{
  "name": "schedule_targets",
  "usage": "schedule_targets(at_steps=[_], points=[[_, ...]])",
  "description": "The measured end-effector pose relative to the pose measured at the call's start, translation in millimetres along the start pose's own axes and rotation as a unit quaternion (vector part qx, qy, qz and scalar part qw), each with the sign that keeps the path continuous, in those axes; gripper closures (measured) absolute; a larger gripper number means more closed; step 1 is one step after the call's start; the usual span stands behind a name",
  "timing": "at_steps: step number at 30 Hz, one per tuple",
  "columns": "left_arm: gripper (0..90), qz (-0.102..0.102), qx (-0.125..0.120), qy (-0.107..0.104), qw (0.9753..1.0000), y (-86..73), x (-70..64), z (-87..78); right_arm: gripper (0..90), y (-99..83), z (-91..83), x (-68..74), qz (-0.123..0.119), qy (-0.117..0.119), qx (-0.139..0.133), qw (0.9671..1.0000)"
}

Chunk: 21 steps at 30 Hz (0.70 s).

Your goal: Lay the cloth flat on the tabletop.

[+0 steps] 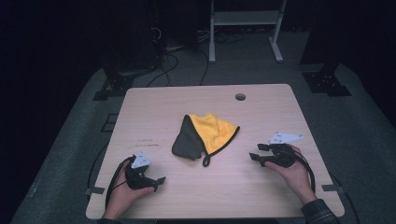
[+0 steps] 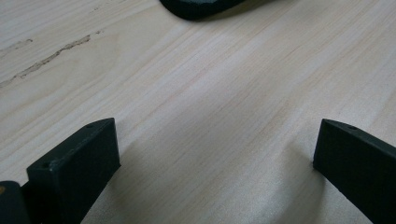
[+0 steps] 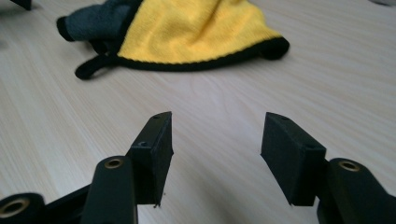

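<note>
A folded yellow cloth (image 1: 212,132) with a grey underside and black trim lies near the middle of the wooden table (image 1: 261,186); a black loop sticks out at its near edge. In the right gripper view the cloth (image 3: 196,30) lies ahead of the jaws. My right gripper (image 1: 256,152) rests on the table to the cloth's right, open, nothing between its jaws (image 3: 217,149). My left gripper (image 1: 159,183) sits near the front left, open and empty (image 2: 215,154), with the cloth's dark edge (image 2: 201,7) at the top of the left gripper view.
A round cable hole (image 1: 240,97) sits near the table's far edge. Scuff marks (image 1: 147,142) show left of the cloth. Beyond the table stand a white frame (image 1: 245,23), black stands and cables on the dark floor.
</note>
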<state>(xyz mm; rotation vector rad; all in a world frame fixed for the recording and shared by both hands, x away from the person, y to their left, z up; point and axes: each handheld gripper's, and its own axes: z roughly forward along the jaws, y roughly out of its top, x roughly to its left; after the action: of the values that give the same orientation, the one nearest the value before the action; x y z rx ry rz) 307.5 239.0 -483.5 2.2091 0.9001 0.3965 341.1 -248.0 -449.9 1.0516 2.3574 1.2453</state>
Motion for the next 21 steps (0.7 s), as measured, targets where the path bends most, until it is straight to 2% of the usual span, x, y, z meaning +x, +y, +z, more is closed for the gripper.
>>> schedule_targets(at_steps=[4, 10, 15, 21], points=[[0.0, 0.0, 0.0, 0.0, 1.0, 0.0, -0.1, 0.0, 44.3, 11.0, 10.0, 8.5, -0.011, 0.015, -0.008, 0.9998], [0.0, 0.0, 0.0, 0.0, 1.0, -0.1, 0.0, 0.0, 45.1, 26.2, 33.7, 24.9, -0.03, 0.038, -0.003, 0.9988], [0.0, 0.001, -0.001, -0.001, 1.0, -0.8, -0.5, -0.5, 45.8, 34.4, 51.5, 36.0, -0.029, 0.056, -0.006, 0.998], [0.0, 0.001, -0.001, -0.001, 1.0, -1.0, -0.6, -0.8, 45.3, 46.1, 71.0, 48.9, -0.045, 0.074, 0.0, 0.9962]])
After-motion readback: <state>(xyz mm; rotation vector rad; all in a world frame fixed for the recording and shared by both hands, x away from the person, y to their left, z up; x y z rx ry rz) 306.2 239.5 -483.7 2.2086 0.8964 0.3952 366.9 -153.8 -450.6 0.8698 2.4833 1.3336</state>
